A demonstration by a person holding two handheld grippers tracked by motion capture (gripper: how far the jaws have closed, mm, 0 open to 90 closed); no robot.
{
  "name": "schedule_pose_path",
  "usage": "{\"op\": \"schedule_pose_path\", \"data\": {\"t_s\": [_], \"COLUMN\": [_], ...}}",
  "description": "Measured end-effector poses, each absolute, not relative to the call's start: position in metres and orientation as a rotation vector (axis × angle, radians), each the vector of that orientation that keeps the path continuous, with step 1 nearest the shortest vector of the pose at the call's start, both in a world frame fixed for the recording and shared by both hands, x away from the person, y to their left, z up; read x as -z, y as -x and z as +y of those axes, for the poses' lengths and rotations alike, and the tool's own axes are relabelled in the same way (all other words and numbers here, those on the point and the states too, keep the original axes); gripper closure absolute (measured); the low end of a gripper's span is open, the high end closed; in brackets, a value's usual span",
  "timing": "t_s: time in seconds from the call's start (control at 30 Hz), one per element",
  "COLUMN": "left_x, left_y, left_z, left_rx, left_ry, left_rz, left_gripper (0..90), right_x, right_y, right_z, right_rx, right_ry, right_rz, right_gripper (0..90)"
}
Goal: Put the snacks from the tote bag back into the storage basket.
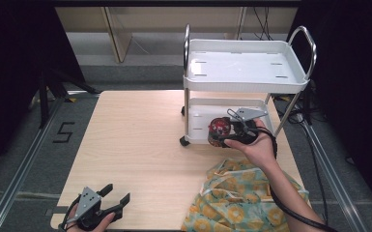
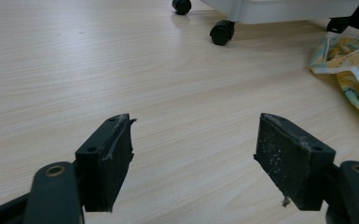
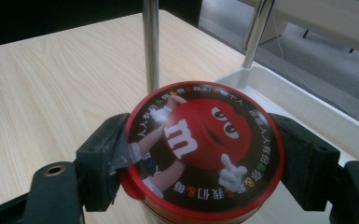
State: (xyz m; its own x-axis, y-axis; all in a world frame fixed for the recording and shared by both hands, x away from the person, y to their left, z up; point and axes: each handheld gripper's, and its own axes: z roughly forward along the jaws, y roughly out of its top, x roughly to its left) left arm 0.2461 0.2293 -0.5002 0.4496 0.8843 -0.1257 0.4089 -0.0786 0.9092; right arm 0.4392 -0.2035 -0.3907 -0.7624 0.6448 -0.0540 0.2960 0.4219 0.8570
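The red-lidded candy tin (image 3: 200,151) carries the M&M's red character on its round lid: a big white "m" on the red body, white gloves, white shoes and two eyes. A ring of small Chinese characters in several colours runs around the black field of the lid, with an "&" among them; the rest of that writing is too small to read. The lid's rim is bright red, and the body below it is mostly hidden.

The right gripper (image 3: 200,158) clamps this tin by the lid's rim, one black jaw pressed against each side. In the high view the right gripper (image 1: 232,131) holds the tin (image 1: 219,127) at the front edge of the lower shelf of the white trolley (image 1: 244,86), which stands on the wooden table (image 1: 145,145). In the right gripper view, two chrome posts of the trolley rise just behind the lid.

The left gripper (image 1: 110,199) rests at the table's near-left corner, well apart from the tin, its jaws spread wide with nothing between them. A yellow floral cloth (image 1: 236,198) lies on the table near the person's right forearm. The floor beside the table bears a black "5" (image 1: 64,132).
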Motion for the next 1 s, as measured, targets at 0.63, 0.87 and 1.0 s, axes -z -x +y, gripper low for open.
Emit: {"op": "schedule_pose_path", "data": {"t_s": [0.63, 0.87, 1.0], "left_x": [0.500, 0.500, 0.500], "left_y": [-0.246, -0.246, -0.246], "left_z": [0.230, 0.230, 0.229], "left_rx": [-0.588, -0.590, -0.585], "left_ry": [-1.687, -1.685, -1.671], "left_rz": [1.127, 1.129, 1.132], "left_gripper": [26.7, 26.7, 26.7], "right_x": [0.389, 0.392, 0.391], "right_y": [-0.447, -0.448, -0.450], "right_z": [-0.201, -0.198, -0.199], "right_rx": [-1.271, -1.282, -1.267], "right_ry": [-0.785, -0.789, -0.798], "right_rz": [2.283, 2.302, 2.287], "right_gripper": [26.6, 26.6, 26.6]}}
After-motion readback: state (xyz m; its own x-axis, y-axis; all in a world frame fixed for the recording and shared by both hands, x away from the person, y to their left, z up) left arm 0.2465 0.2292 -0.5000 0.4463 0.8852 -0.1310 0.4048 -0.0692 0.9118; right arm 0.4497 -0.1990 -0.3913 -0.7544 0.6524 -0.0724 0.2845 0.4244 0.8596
